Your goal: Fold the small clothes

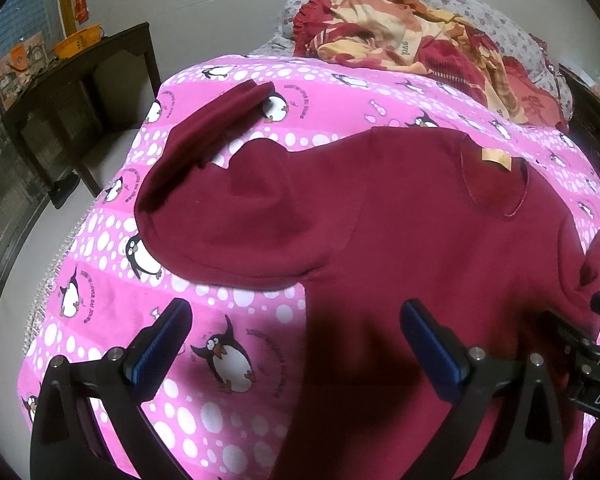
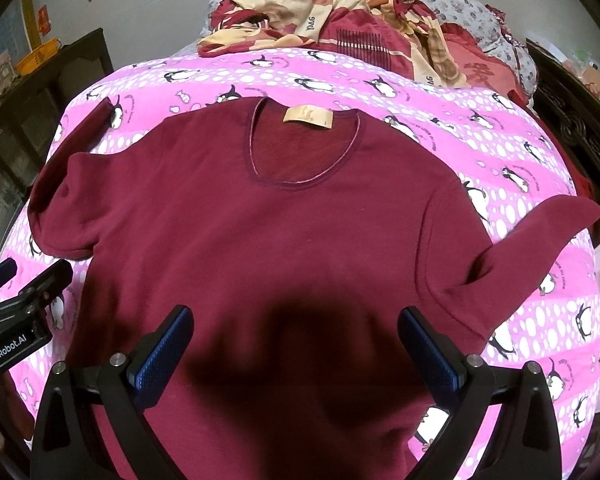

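Garment position first: we find the maroon shirt [image 2: 260, 216] spread face-up on the pink penguin bedspread [image 2: 480, 120], neckline [image 2: 304, 148] and tan label [image 2: 308, 116] toward 12 o'clock, body running down toward 6 o'clock under both tools. We judge it lies flat this way so that each sleeve can be turned inward over the body as a first fold.

We see the right gripper [image 2: 296, 344] with jaws spread wide and nothing between them, hovering over the lower body of the shirt. The right sleeve [image 2: 540, 232] extends toward 3 o'clock. The left gripper [image 1: 296, 340] is likewise wide and empty, straddling the shirt's side edge, with one pad over the bedspread and one over cloth. The left sleeve [image 1: 228, 200] lies toward 10 o'clock, bent back on itself, its cuff [image 1: 256, 92] toward 11 o'clock.

Limits of view: the shirt's hem is cut off at 6 o'clock in both views. A dark shadow covers the cloth between the jaws, so we cannot tell whether any wrinkles are there. A crumpled patterned blanket [image 2: 340, 20] lies at 12 o'clock, apart from the shirt.
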